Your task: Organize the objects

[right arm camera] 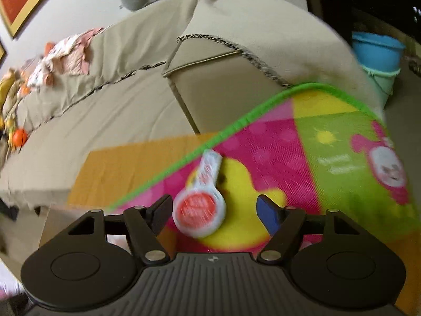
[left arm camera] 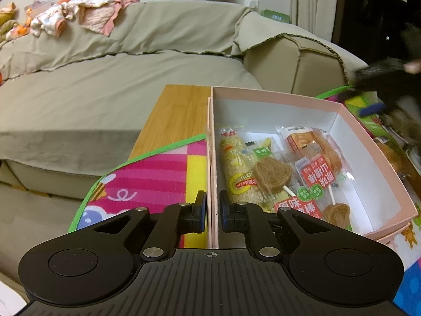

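A pink box (left arm camera: pixel 276 97) with a white inside stands on the colourful play mat (left arm camera: pixel 147 173). It holds several wrapped snacks: a rice bar (left arm camera: pixel 235 171), brown lollipop cookies (left arm camera: pixel 272 175) and red-labelled packets (left arm camera: pixel 318 173). My left gripper (left arm camera: pixel 212 210) is shut on the box's left wall. In the right wrist view my right gripper (right arm camera: pixel 214 210) is open, with a round red-and-white wrapped lollipop (right arm camera: pixel 200 213) lying on the mat (right arm camera: pixel 329 158) between its fingers, not gripped. The right gripper also shows blurred in the left wrist view (left arm camera: pixel 376 108), beyond the box.
A wooden table top (left arm camera: pixel 173 115) lies under the mat. A beige covered sofa (left arm camera: pixel 118 79) with clothes (left arm camera: pixel 86 13) stands behind. A blue bucket (right arm camera: pixel 376 50) is at the far right. More snacks lie right of the box (left arm camera: pixel 392 152).
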